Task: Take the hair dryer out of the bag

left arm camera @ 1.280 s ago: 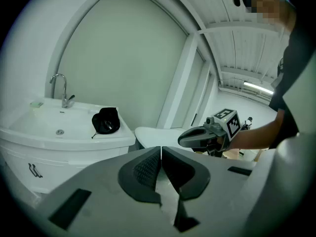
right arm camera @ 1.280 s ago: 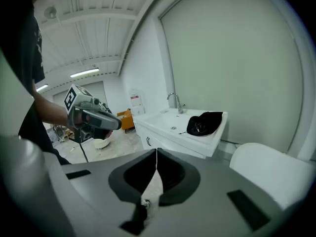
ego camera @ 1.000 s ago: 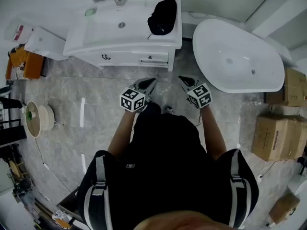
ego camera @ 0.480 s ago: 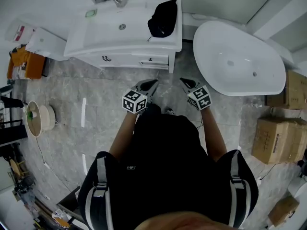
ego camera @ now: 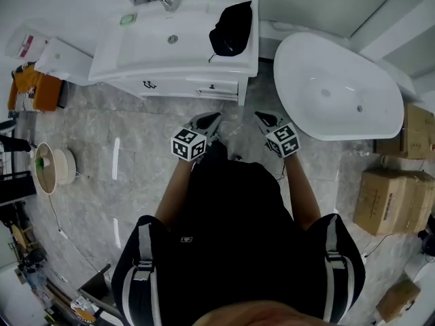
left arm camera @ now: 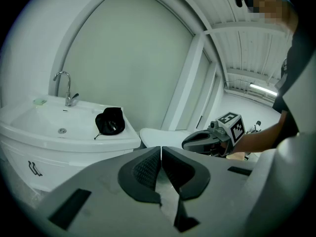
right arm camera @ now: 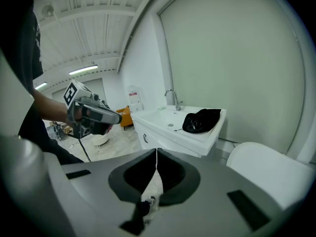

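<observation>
White porcelain lies ahead of both tools. The vanity (ego camera: 156, 63) with its basin stands in front of the left gripper (ego camera: 215, 117) and a little to its left, well apart from it. That gripper is empty: its jaws are pressed together with nothing between them, and it points slightly downward toward the cabinet front. The black bag (ego camera: 231, 26) lies on the vanity's right end, ahead of the gap between the two grippers and touched by neither. No hair dryer shows, so it is presumably inside the bag. The right gripper (ego camera: 259, 114), near its partner, is likewise closed on nothing. The bathtub (ego camera: 340, 87) sits off to its right.

The step in hand looks like the approach. To do it well, both sets of jaws should open on the way in, not at the bag. The soft fabric will probably slump and slide on the smooth counter. One gripper should therefore pinch it near the mouth first, and only then should the other reach inside for the dryer.
</observation>
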Tool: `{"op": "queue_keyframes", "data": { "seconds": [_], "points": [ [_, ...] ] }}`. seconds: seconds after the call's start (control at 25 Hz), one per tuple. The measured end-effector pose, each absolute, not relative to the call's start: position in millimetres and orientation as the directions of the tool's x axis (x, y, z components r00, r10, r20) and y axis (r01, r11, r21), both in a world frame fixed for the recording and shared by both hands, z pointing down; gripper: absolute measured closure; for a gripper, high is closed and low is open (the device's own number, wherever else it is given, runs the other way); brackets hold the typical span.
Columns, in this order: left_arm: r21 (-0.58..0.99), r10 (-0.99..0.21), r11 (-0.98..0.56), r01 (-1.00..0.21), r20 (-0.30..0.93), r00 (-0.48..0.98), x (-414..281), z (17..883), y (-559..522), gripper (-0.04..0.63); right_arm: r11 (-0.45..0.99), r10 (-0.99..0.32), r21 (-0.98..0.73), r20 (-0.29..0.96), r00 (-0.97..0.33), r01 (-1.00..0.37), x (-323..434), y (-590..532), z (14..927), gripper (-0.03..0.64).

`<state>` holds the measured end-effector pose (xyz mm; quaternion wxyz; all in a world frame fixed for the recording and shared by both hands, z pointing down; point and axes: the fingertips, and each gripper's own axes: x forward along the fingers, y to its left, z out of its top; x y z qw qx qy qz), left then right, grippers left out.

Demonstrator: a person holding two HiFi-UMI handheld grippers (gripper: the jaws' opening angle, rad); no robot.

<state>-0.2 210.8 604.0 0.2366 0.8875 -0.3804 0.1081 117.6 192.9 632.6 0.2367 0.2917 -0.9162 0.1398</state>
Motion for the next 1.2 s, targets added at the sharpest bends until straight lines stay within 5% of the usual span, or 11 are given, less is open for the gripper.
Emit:
{"op": "queue_keyframes", "data": {
  "seconds": [1.2],
  "points": [
    [0.364,-0.589,-0.628,-0.687,0.354,0.726,-14.3,613.8,128.1,0.575,0.764,-0.474,-0.109,0.573,-0.668,-0.636,106.0,136.7,650.3,0.557]
  ]
}}
